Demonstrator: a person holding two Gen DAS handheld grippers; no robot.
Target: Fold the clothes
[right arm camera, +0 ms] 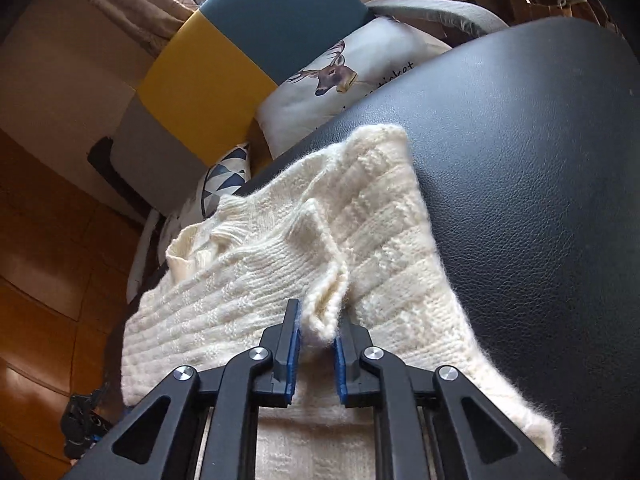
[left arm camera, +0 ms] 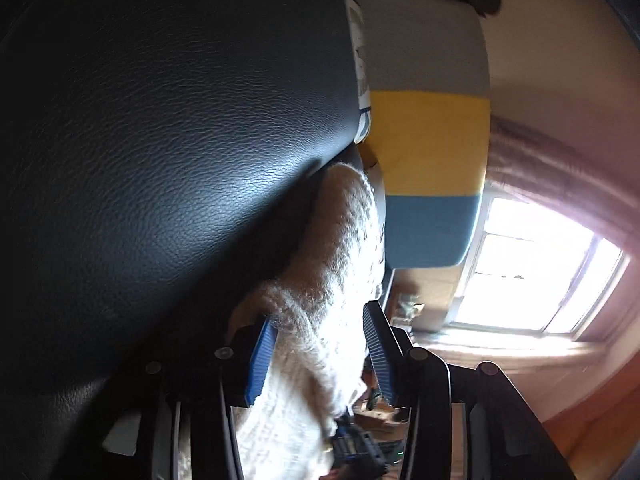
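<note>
The cream knit sweater [right arm camera: 280, 280] lies spread on a black leather surface [right arm camera: 540, 160], one part already turned over onto the body and its left edge hanging past the rim. The right gripper [right arm camera: 316, 354] has its fingers [right arm camera: 290, 344] nearly together around a raised ridge of knit, likely to lift that layer. Only the left wrist view shows the left gripper [left arm camera: 320, 356], fingers [left arm camera: 260, 360] spread with sweater between them, not visibly clamped. A deer-print cushion [right arm camera: 340, 92] and colour-block chair [right arm camera: 224, 60] stand behind.
</note>
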